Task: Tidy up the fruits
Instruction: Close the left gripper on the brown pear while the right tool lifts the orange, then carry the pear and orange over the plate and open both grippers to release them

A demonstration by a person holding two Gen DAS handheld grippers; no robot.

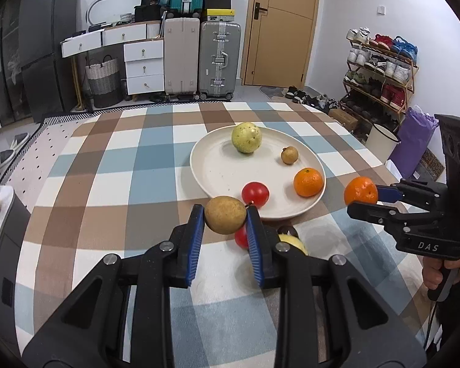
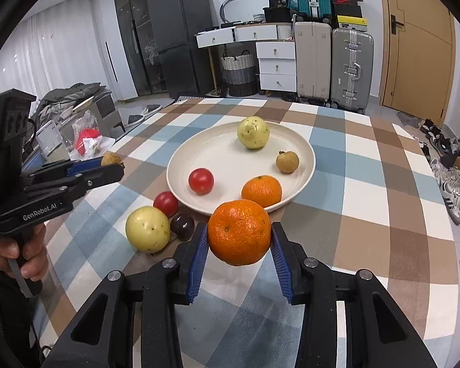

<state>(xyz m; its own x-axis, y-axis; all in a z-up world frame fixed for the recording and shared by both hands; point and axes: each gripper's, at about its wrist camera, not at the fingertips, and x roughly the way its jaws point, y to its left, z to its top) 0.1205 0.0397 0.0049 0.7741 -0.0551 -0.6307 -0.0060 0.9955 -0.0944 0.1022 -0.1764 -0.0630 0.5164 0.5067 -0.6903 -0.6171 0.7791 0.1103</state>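
Both grippers have fruit clamped and lifted off the table. In the left wrist view, the left gripper (image 1: 225, 219) sits at bottom center with its blue pads pressed against a small brown round fruit (image 1: 225, 214), one pad on each side. The right gripper (image 1: 363, 197) comes in from the right edge of that frame, jaws closed on an orange (image 1: 360, 190), with a hand (image 1: 444, 271) on its handle at lower right.

The right wrist view shows the same orange (image 2: 239, 232) big at bottom center, squeezed between the blue pads of the right gripper (image 2: 239, 239). The left gripper (image 2: 112, 161) pokes in from the left edge there, with the brown fruit (image 2: 110, 158) just peeking out at its tip.

The white plate (image 2: 303, 144) sits mid-frame on a checkered tablecloth (image 2: 368, 184). On it: a pale green round fruit (image 2: 253, 132) toward the far side, a small tan fruit (image 2: 287, 161) to the right, a red tomato (image 2: 201, 181) to the left, and a second orange (image 2: 261, 191) near the front rim.

Off the plate, on the cloth just left of its near edge, three are bunched up: another red tomato (image 2: 165, 204), a dark purple fruit (image 2: 182, 226) and a yellow round fruit (image 2: 147, 229), pretty much touching each other.
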